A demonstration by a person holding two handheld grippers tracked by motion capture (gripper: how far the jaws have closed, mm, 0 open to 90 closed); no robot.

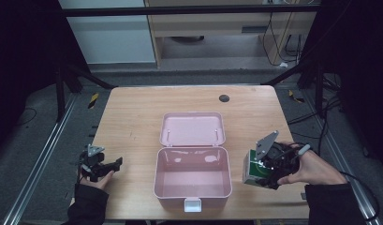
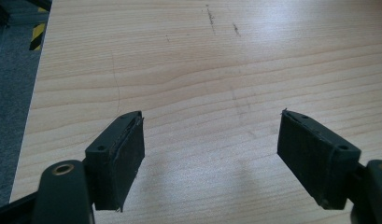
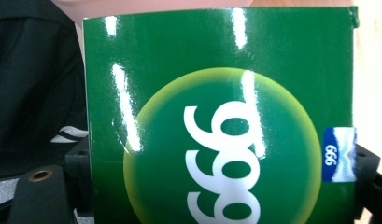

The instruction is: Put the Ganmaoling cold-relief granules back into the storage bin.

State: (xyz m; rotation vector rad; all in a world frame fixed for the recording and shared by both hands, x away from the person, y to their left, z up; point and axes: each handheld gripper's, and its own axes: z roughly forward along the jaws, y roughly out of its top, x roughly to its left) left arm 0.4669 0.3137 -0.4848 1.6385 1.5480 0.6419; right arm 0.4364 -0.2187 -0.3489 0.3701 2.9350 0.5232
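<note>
Glossy green cardboard carton (image 3: 216, 116), printed with a yellow-green disc and white numerals, is sitting right against the right gripper's lens, wedged between its two black jaws, which are pressing on its left and right sides. Right gripper (image 1: 266, 165) is grasping this carton just above the desk (image 1: 133, 117), near the front right corner, beside the right wall of the box.

Handling judgement: carton is looking light and fairly stiff, but thin board will probably dent if squeezed hard; shiny film is likely making it slippery. Flat opposite faces, about mid-height, are looking like the sound place to grip, as the jaws are doing now.

Left gripper (image 2: 212, 158) is hovering released, jaws spread wide with nothing between them, over bare wood near the front left edge of the desk; the person's left hand (image 1: 93, 180) is holding it there.

Pale pink plastic box (image 1: 193, 180) with rounded corners is standing open at the front middle of the desk, white latch at its front edge. Its hinged lid (image 1: 192, 129) is lying back flat behind it, inside up. Both box and lid are showing nothing inside. A small dark round disc (image 1: 224, 98) is sitting near the far edge.
</note>
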